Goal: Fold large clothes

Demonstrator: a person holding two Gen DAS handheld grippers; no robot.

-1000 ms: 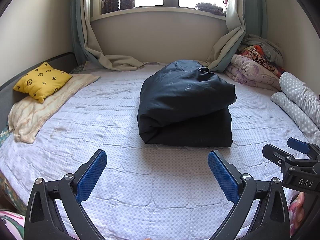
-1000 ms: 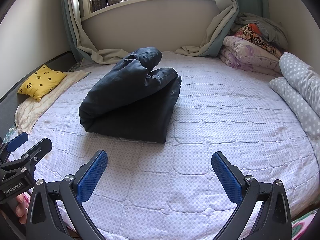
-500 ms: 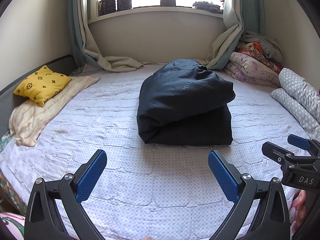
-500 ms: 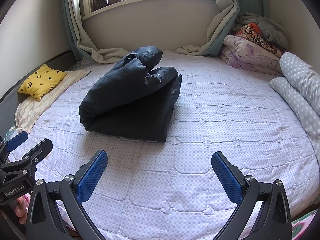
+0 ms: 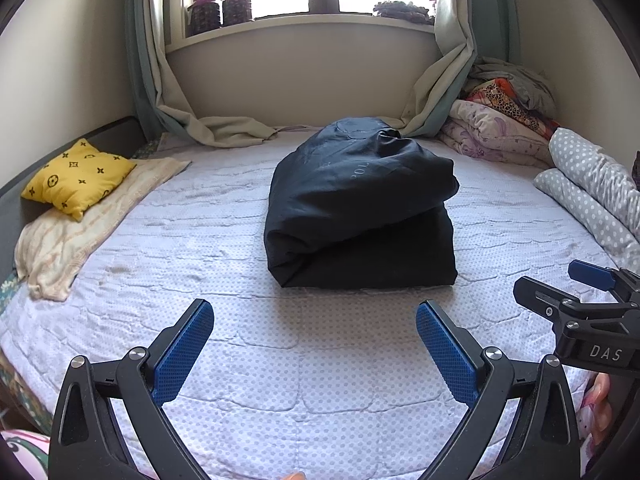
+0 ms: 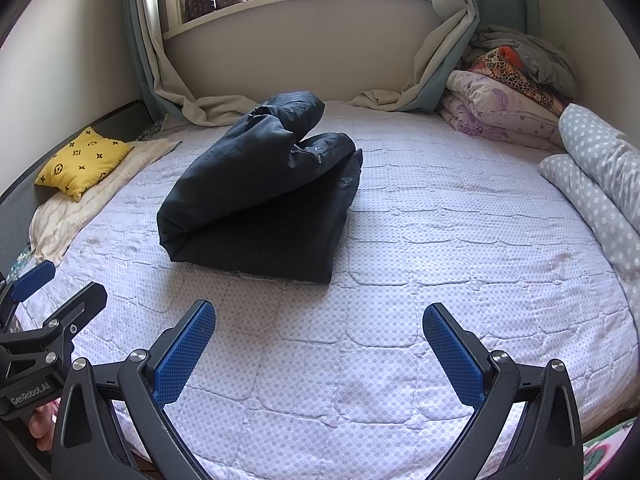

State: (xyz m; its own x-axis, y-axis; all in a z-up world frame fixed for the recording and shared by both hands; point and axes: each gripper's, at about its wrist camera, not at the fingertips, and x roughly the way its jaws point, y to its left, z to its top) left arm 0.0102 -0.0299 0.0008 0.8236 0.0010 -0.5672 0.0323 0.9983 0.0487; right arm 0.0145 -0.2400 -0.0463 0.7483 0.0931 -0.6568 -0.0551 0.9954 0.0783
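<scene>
A dark navy padded garment (image 5: 360, 208) lies folded into a thick bundle in the middle of the bed (image 5: 312, 360), its top layer puffed up. In the right wrist view the same bundle (image 6: 260, 200) sits left of centre. My left gripper (image 5: 314, 316) is open, held above the quilt a short way in front of the bundle, holding nothing. My right gripper (image 6: 318, 320) is open too, empty, in front of and to the right of the bundle. Each gripper shows at the edge of the other's view.
A yellow cushion (image 5: 76, 176) rests on a cream towel (image 5: 72, 236) at the bed's left side. Folded quilts (image 5: 500, 136) and a dotted grey duvet (image 5: 592, 196) line the right side. Curtains (image 5: 216, 132) drape onto the bed below a windowsill with jars (image 5: 220, 10).
Both grippers have tilted slightly, so the bundle and the window sit a little lower in the views. The garment has not moved and both grippers stay open.
</scene>
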